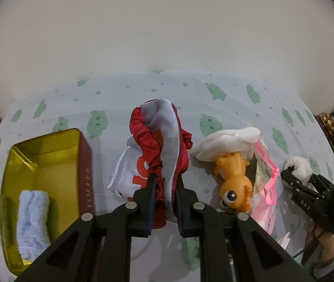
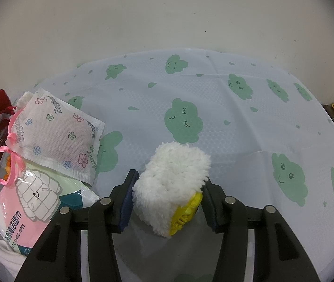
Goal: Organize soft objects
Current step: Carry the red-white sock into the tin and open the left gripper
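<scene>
Gripping a bunched red and grey cloth (image 1: pixel 164 155), the left gripper (image 1: pixel 165 183) has its fingers clenched on it, the fabric rising up and away from the tips as one long bundle, its long axis running straight ahead along the fingers. Off to the left of those fingers sits the gold tin (image 1: pixel 77 162), open, with a rolled blue towel (image 1: pixel 33 221) lying lengthwise inside — that looks like the destination, and the left hand is plainly the nearer one. To the right lie an orange toy (image 1: pixel 235 183) and a white plush (image 1: pixel 228 143).

Over on the other side, the right gripper (image 2: pixel 169 197) has its fingers around a fluffy white pad (image 2: pixel 171 183) with a yellow underside; the pads seem to press its sides, so I'd call it grasped. Left of them, a flowered pouch (image 2: pixel 59 131) and a wipes pack (image 2: pixel 21 225) rest on the cloud-print tabletop (image 2: pixel 237 122).
</scene>
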`<state>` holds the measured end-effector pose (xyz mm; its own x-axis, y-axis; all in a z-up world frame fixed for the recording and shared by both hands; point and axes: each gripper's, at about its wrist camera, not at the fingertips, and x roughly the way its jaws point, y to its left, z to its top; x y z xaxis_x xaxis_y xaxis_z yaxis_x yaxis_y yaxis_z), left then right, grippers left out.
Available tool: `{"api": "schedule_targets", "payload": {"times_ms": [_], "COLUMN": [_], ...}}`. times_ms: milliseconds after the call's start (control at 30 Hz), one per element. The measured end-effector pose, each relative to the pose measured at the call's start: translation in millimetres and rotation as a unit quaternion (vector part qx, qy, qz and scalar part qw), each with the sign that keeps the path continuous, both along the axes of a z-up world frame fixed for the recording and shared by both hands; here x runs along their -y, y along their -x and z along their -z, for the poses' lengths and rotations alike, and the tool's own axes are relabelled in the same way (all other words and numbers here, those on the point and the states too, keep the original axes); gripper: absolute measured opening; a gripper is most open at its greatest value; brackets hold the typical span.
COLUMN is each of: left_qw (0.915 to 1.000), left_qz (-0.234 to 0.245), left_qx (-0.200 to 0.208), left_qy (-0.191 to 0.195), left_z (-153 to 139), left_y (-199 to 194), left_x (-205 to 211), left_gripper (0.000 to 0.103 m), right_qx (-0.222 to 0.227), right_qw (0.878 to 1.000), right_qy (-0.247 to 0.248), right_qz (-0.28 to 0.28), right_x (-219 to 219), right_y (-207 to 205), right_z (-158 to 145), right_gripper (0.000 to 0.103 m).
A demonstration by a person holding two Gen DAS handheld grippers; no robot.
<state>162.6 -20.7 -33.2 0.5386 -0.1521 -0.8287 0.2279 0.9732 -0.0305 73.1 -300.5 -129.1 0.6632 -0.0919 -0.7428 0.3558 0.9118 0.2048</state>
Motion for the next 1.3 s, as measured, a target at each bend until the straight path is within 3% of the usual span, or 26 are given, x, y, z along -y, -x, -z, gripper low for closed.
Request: {"api": "schedule_targets", "payload": {"times_ms": [567, 1300], "left_qw": [0.9958, 0.9826], "left_qz": [-0.087, -0.181], "left_qx": [0.027, 0.007], "left_qy": [-0.003, -0.041], "left_z": [-32.6, -12.7], "left_y": [4.2, 0.2], "left_x": [-80.5, -165.9], "left_gripper": [0.014, 0.014], "right_qx": [-0.001, -0.001], "right_qw": [1.000, 1.000], "right_qy": [0.001, 0.003], "right_qz": [-0.001, -0.001], "right_x": [-0.1, 0.1], "right_y": [0.0, -0.7], "right_z": [0.0, 0.0], "right_gripper": [0.049, 0.049]}}
